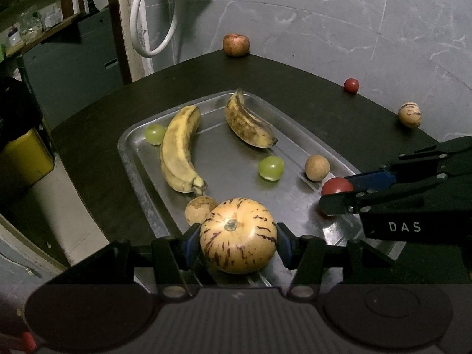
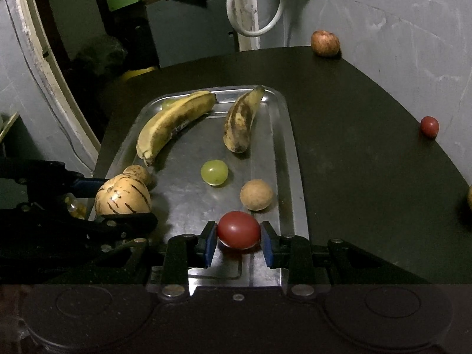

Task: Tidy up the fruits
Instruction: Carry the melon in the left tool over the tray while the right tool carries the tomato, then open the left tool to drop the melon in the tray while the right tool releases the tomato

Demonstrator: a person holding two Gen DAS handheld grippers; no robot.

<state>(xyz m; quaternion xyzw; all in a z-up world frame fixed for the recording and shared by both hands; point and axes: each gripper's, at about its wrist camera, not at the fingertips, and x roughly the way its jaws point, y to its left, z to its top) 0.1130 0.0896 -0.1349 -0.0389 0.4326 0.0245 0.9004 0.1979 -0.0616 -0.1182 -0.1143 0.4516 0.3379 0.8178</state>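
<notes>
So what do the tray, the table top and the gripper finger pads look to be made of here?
Tray: looks like stainless steel, brushed and slightly scuffed; it mirrors the fruit and has a raised, pressed rim.
Table top: dark and matte with no glare, likely laminate or painted wood; the material stays unclear.
Finger pads: blue, dull, probably rubber or soft plastic, set on black hard-plastic fingers.

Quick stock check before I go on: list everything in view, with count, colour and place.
Tray: 1, silver, on dark table.
Bananas: 2, spotted yellow, tray's far half.
Grapes: 2, green, on tray.
Small round fruits: 2, tan, on tray.
Striped melon: 1, cream-purple, in left gripper.
Tomato: 1, red, in right gripper.
Off tray by wall: apple, small tomato, small striped melon.
Left gripper: shut.
Right gripper: shut.
</notes>
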